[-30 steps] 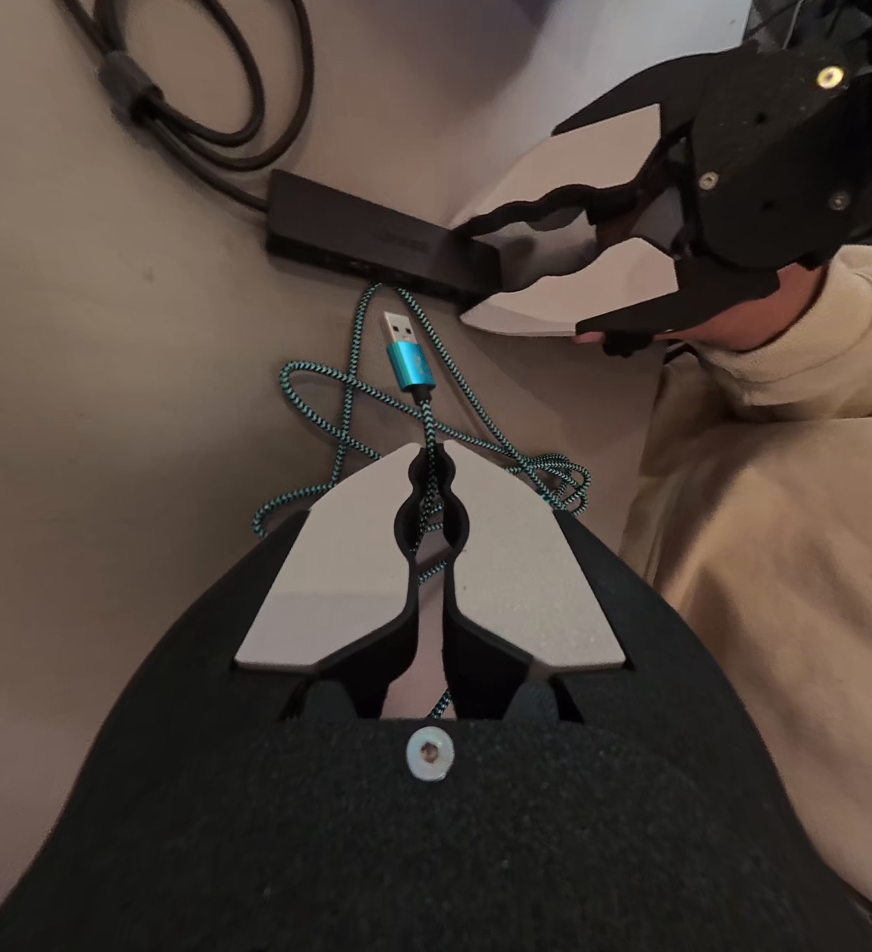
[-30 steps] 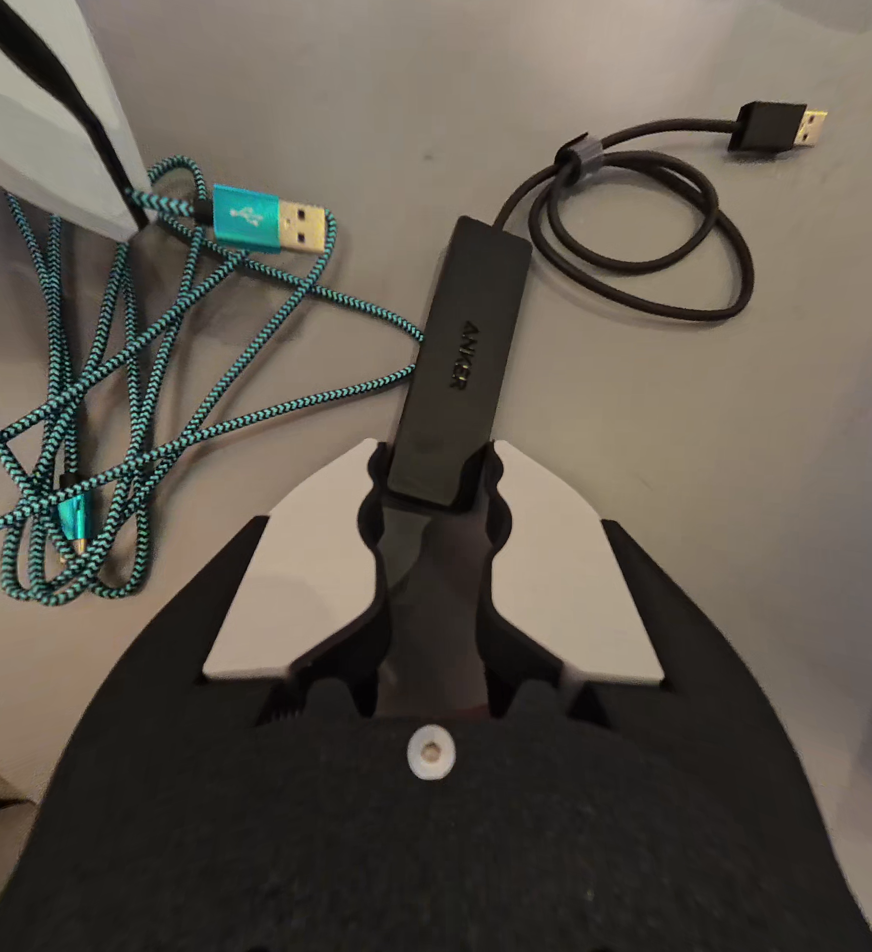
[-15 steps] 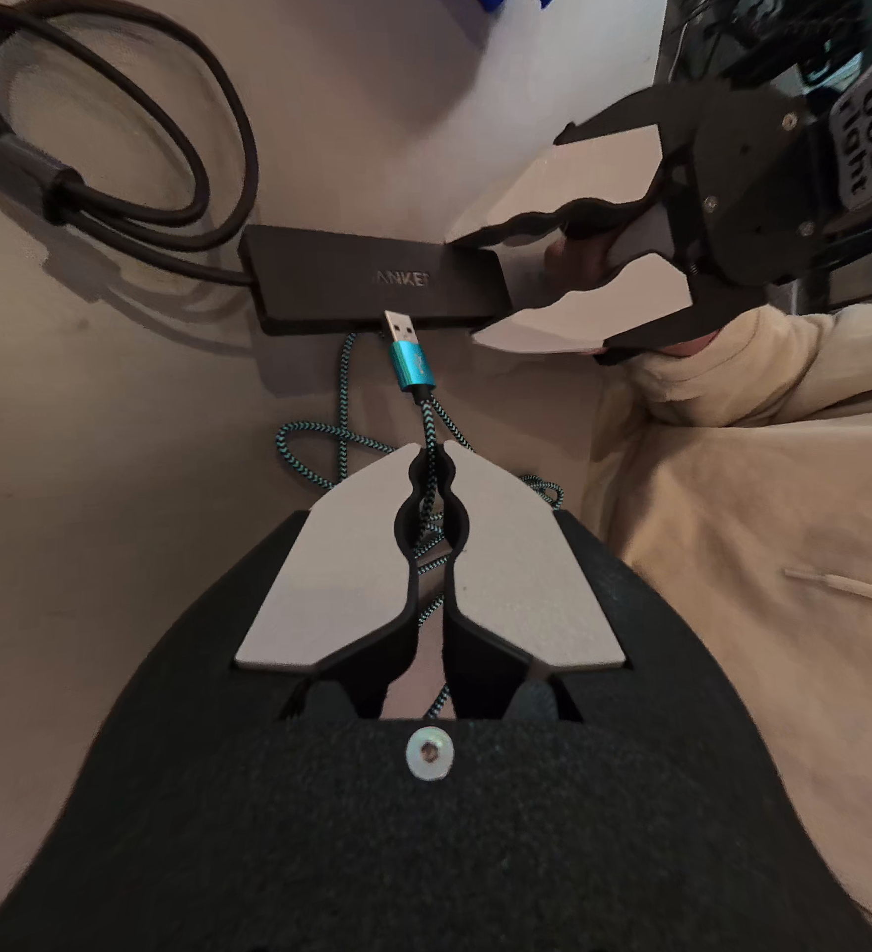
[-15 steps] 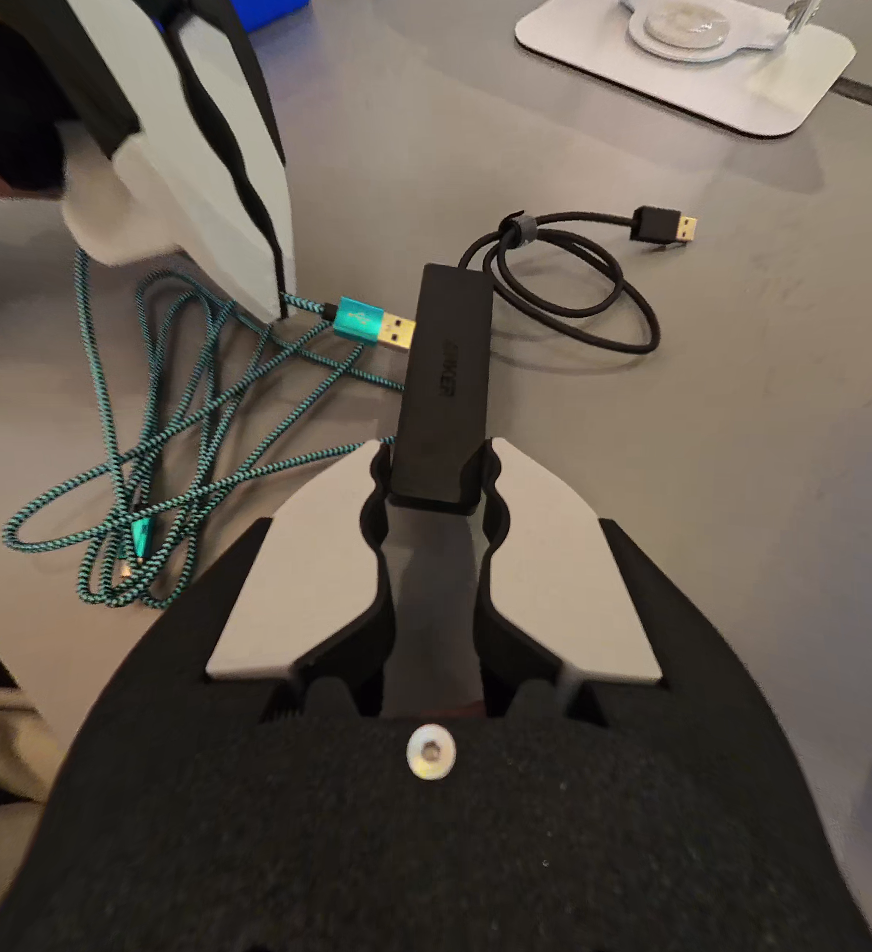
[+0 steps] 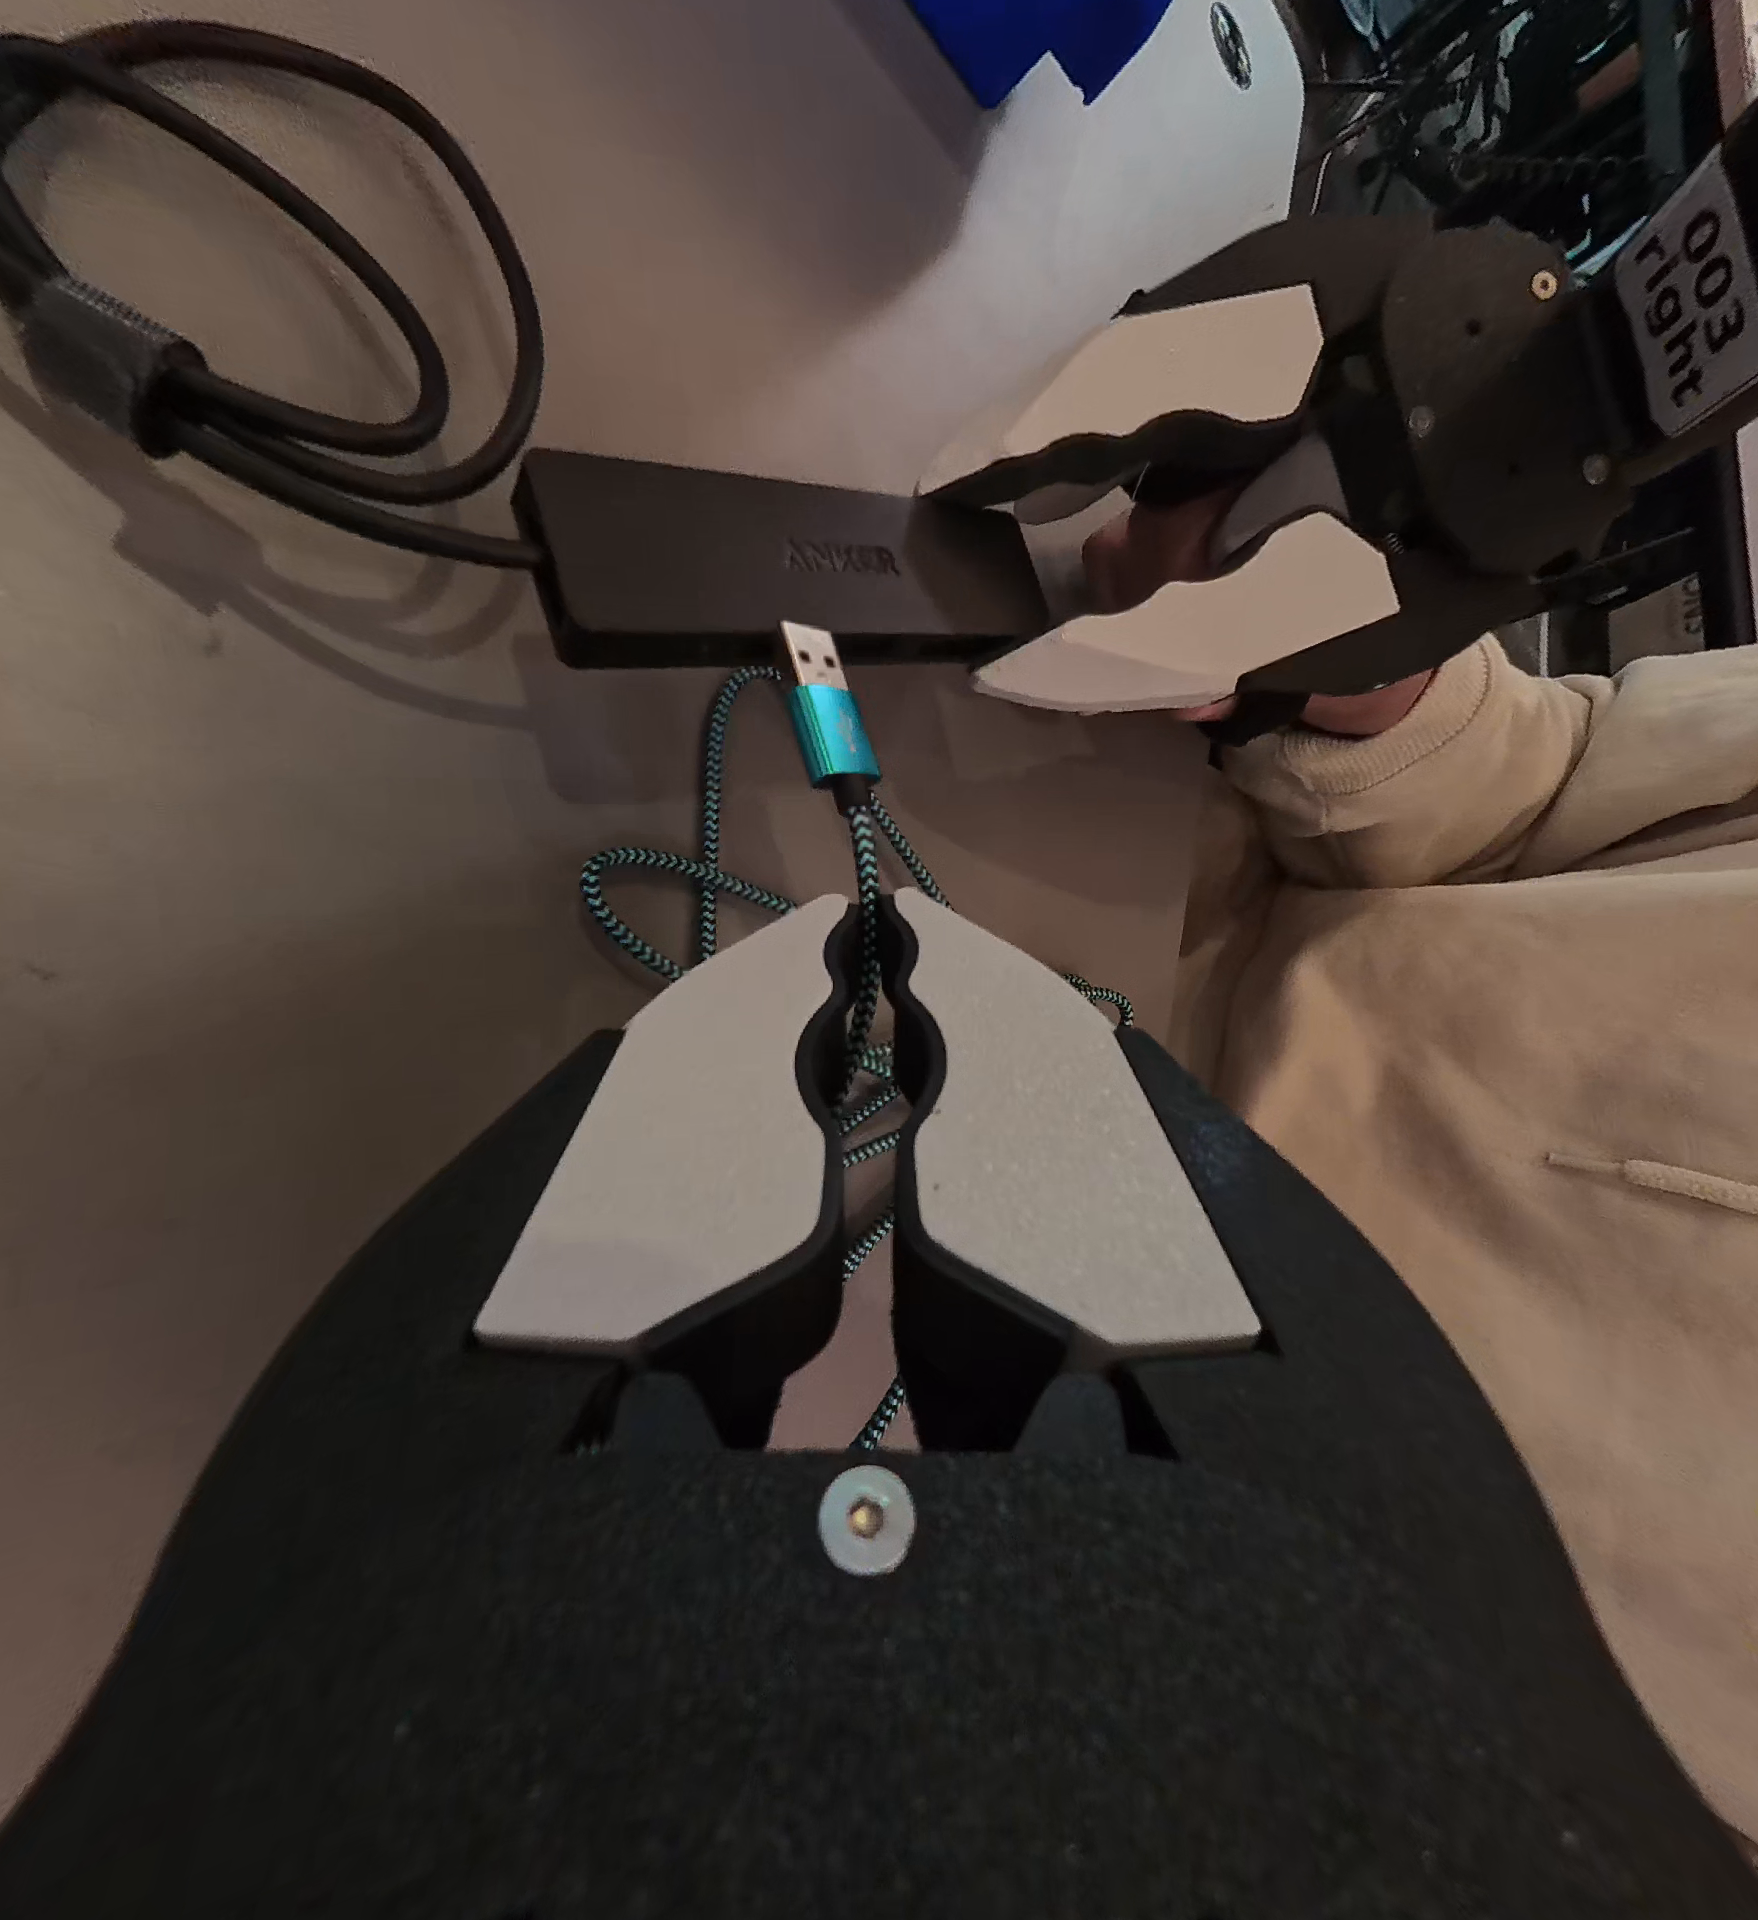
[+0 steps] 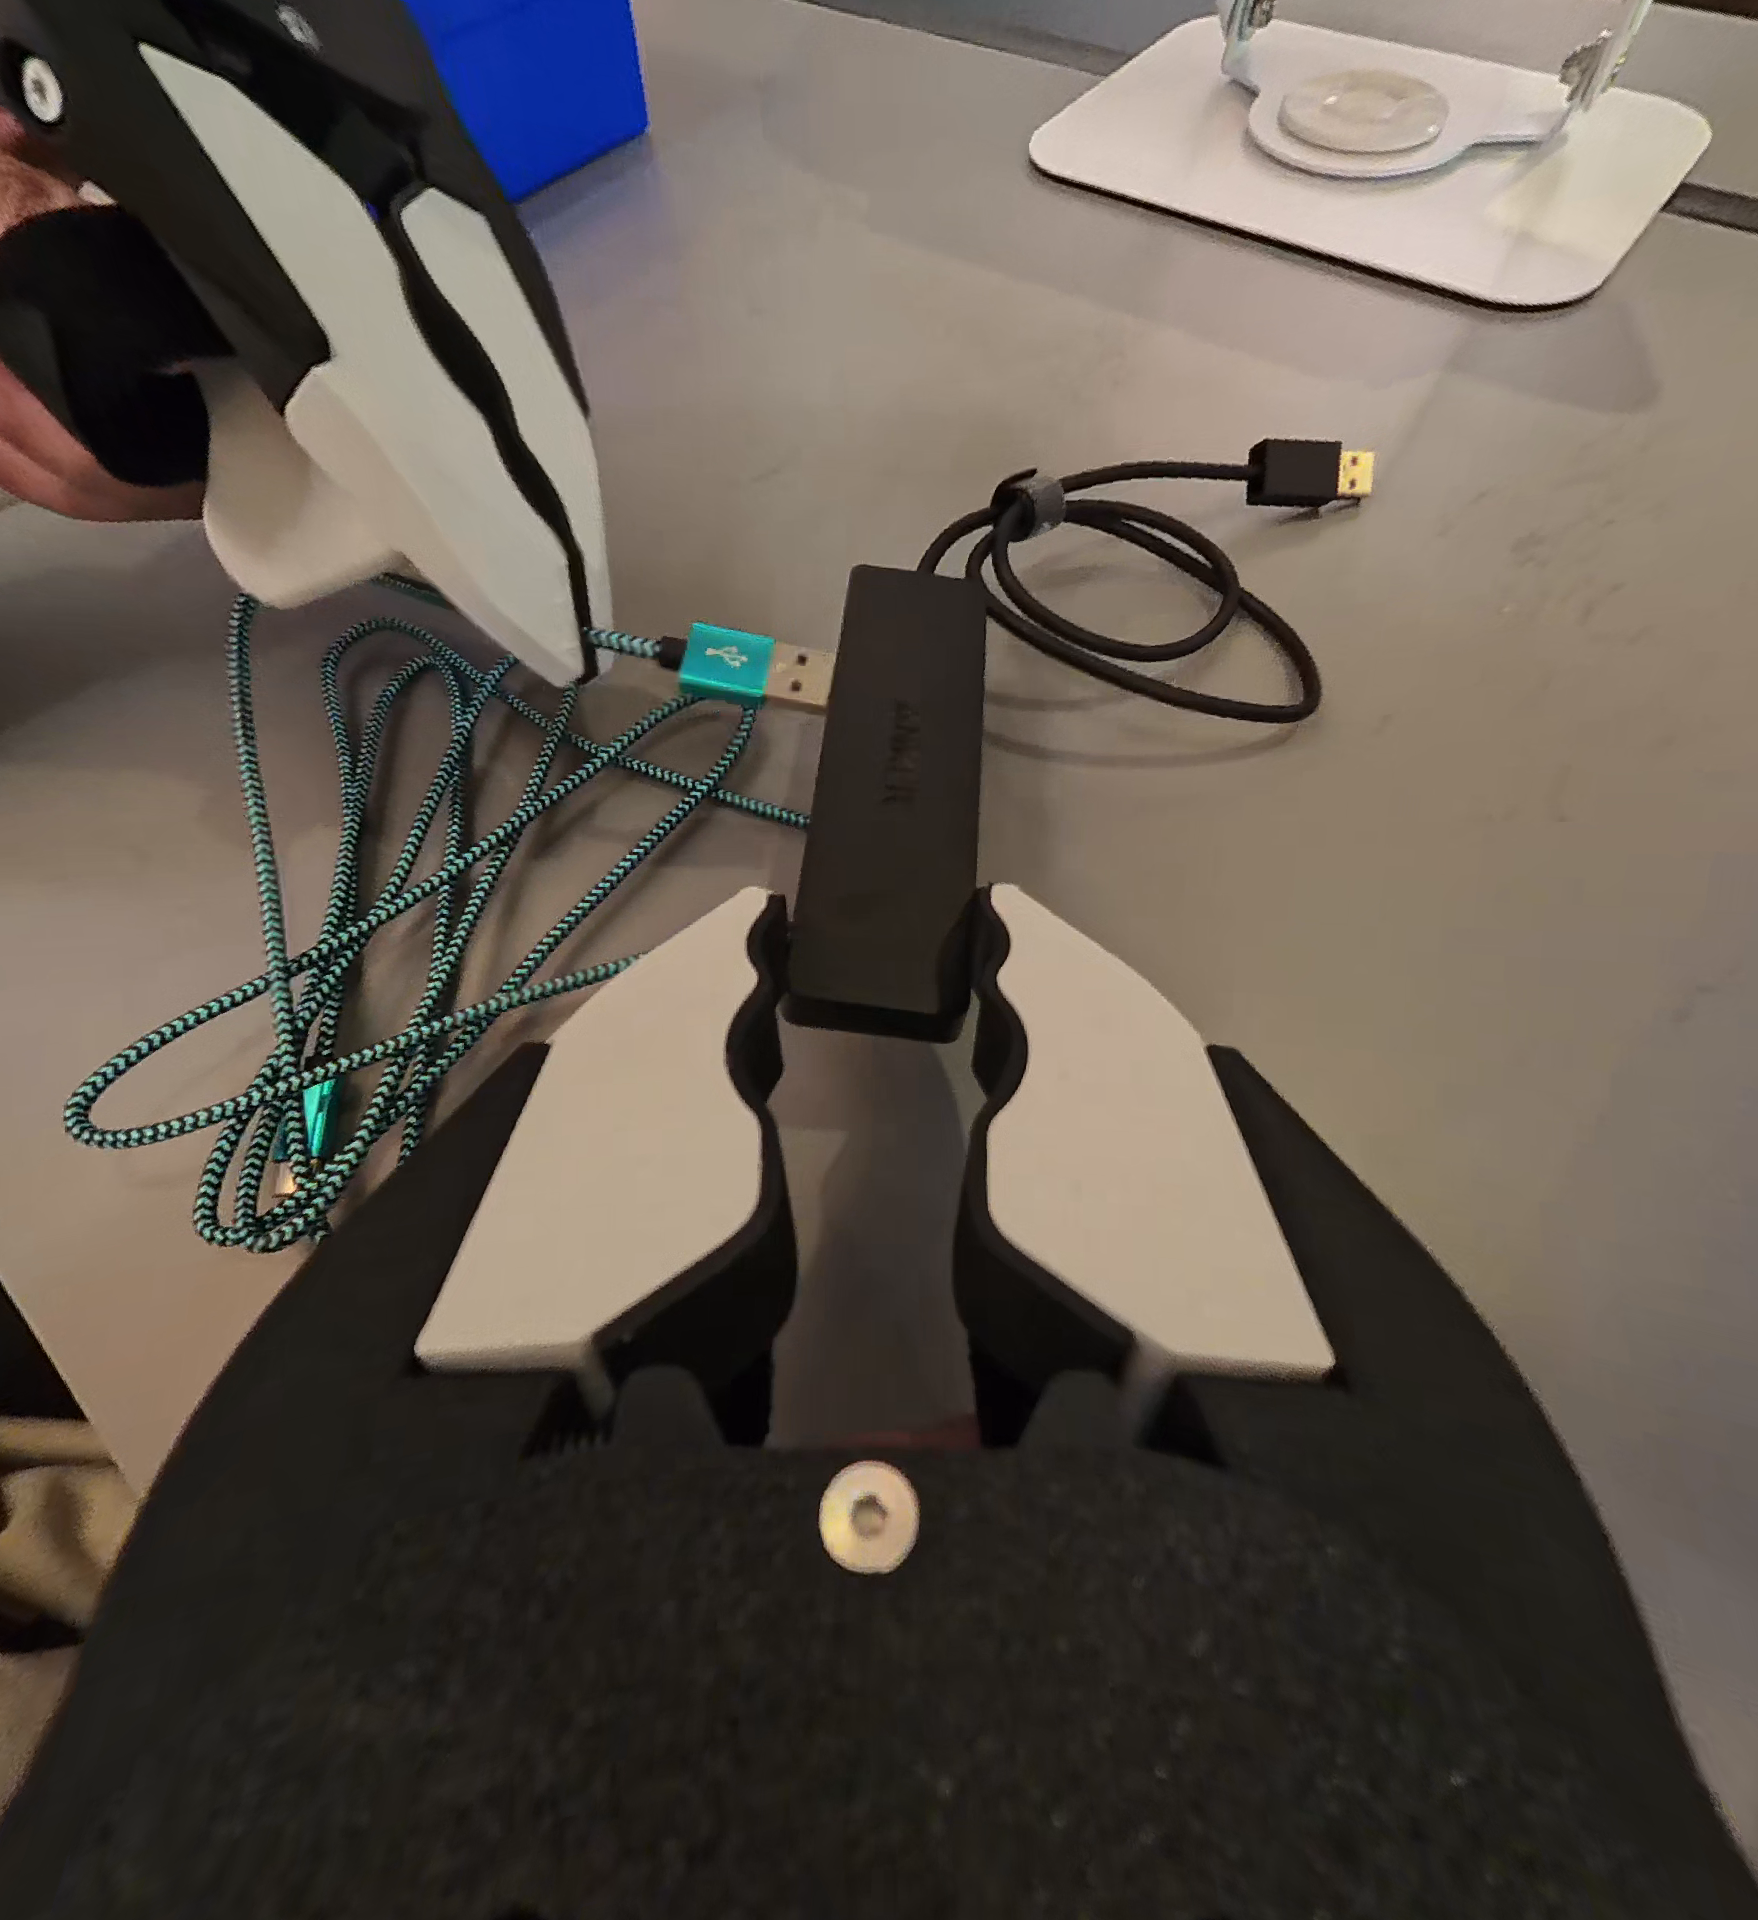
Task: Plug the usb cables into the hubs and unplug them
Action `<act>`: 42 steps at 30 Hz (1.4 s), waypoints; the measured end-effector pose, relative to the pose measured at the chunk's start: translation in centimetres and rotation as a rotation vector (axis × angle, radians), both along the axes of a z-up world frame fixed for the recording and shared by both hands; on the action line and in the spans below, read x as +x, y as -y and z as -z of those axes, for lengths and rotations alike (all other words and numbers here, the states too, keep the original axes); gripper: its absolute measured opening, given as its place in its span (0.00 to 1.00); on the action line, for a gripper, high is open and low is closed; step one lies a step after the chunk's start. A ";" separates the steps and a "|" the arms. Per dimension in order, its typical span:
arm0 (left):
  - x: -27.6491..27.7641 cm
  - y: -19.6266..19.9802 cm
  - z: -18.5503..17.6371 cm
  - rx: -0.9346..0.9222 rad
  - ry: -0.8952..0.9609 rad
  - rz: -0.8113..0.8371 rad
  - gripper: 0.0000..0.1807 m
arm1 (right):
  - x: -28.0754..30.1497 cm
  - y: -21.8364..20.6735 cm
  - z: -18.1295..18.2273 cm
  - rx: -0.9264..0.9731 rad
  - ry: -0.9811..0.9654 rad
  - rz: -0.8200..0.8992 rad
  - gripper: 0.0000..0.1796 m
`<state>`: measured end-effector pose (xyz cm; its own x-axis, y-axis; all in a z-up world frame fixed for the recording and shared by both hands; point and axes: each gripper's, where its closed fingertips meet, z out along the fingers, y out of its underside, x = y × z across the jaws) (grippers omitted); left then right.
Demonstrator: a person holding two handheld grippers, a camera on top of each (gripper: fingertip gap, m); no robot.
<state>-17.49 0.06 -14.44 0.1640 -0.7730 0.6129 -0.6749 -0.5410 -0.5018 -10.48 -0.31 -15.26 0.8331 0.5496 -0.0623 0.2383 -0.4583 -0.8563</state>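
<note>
My left gripper (image 5: pixel 870 920) is shut on a teal braided USB cable (image 5: pixel 859 852) just behind its teal plug (image 5: pixel 831 732). The plug's metal tip touches the side of a black USB hub (image 5: pixel 771 566). My right gripper (image 6: pixel 880 914) is shut on the near end of the hub (image 6: pixel 896 790) and holds it lifted off the grey table (image 6: pixel 1374 935). In the right wrist view the teal plug (image 6: pixel 729 660) points at the hub's left side, held by the left gripper (image 6: pixel 584 665). In the left wrist view the right gripper (image 5: pixel 1000 592) clamps the hub's right end.
The hub's own black cable (image 6: pixel 1145 592) lies coiled behind it, ending in a black plug (image 6: pixel 1306 475). Loose loops of teal cable (image 6: pixel 335 935) lie on the table at left. A white pad (image 6: pixel 1374 177) and a blue box (image 6: pixel 542 94) stand at the back. There is about 8 cm between the tips of the two grippers.
The hub has been raised and tilted, and the teal plug has moved forward from a gap away until its tip meets the hub's side. Both grippers stayed shut.
</note>
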 end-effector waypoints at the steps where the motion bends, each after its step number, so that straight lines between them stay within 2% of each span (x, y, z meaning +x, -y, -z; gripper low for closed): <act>1: 0.0 0.0 0.1 -0.004 -0.006 0.002 0.01 | 0.0 0.0 0.0 0.005 0.006 0.002 0.19; 9: -0.2 0.0 0.4 -0.030 -0.016 -0.021 0.01 | 0.0 0.0 -0.5 0.022 -0.029 0.016 0.19; 19: 0.1 0.2 -0.5 -0.117 0.069 -0.043 0.01 | 0.0 0.0 -0.8 0.026 -0.070 0.019 0.19; 35: 0.5 -0.4 -0.5 -0.152 0.122 -0.111 0.01 | -0.1 0.0 -1.1 0.051 -0.066 0.025 0.19; 42: 0.9 0.1 -0.2 -0.131 0.099 -0.092 0.01 | 0.1 -0.1 -1.3 0.052 -0.076 0.007 0.19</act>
